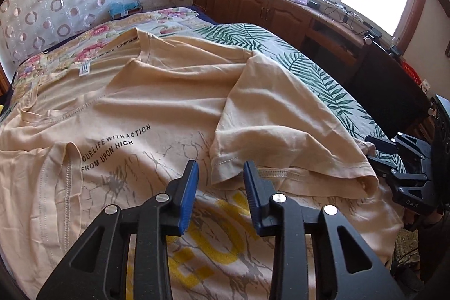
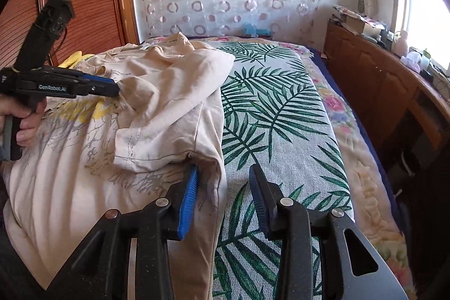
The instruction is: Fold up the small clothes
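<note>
Clearly, T-shirt (image 1: 146, 103) reads "FROM UPON HIGH" (black capitals).

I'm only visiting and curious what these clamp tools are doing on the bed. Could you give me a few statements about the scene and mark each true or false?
1. The T-shirt is beige, with black lettering and a yellow print. True.
2. One sleeve is folded in over the shirt's body. True.
3. The shirt lies on a bare wooden floor. False: it lies on a bed, partly on a palm-leaf cover.
4. The left gripper has its jaws clamped tight on the sleeve. False: a gap shows between them, with nothing pinched.
5. The right gripper is by the shirt's side edge. True.
</note>
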The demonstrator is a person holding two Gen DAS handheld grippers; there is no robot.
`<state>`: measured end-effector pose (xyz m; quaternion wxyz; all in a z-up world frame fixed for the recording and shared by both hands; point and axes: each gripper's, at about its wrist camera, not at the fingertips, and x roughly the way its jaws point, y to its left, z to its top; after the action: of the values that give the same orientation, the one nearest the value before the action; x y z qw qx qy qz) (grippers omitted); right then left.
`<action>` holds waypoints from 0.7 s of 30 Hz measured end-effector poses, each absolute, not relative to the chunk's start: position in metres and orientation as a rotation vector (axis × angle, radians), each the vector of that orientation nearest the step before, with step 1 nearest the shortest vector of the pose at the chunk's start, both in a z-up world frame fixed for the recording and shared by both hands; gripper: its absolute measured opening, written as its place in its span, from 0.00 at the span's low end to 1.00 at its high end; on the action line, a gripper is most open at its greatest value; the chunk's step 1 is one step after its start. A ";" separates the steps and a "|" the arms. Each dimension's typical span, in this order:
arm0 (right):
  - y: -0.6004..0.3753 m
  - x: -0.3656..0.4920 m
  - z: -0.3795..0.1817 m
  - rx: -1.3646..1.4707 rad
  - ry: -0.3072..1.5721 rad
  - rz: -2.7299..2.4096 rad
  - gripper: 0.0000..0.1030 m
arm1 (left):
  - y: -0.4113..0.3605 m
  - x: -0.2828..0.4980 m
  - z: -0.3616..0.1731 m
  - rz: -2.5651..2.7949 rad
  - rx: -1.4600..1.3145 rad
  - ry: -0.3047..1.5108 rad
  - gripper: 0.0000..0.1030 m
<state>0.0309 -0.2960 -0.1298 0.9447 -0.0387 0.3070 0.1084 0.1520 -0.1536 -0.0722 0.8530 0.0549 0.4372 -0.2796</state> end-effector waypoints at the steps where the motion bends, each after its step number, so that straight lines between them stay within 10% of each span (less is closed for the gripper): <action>1: -0.297 0.030 -0.131 -0.075 0.624 0.222 0.37 | -0.154 0.153 -0.074 -0.592 0.117 0.923 0.33; 8: -0.300 0.028 -0.132 -0.073 0.622 0.228 0.37 | -0.151 0.150 -0.064 -0.615 0.131 0.892 0.03; 18: -0.300 0.030 -0.131 -0.076 0.622 0.227 0.37 | -0.112 0.154 -0.029 -0.513 0.096 0.816 0.04; 21: -0.300 0.030 -0.131 -0.076 0.622 0.227 0.37 | -0.103 0.153 -0.027 -0.505 0.081 0.803 0.20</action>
<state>0.0298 -0.3000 -0.1313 0.9450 -0.0374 0.3054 0.1114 0.1531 -0.1027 -0.0272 0.8889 0.0392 0.3864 -0.2430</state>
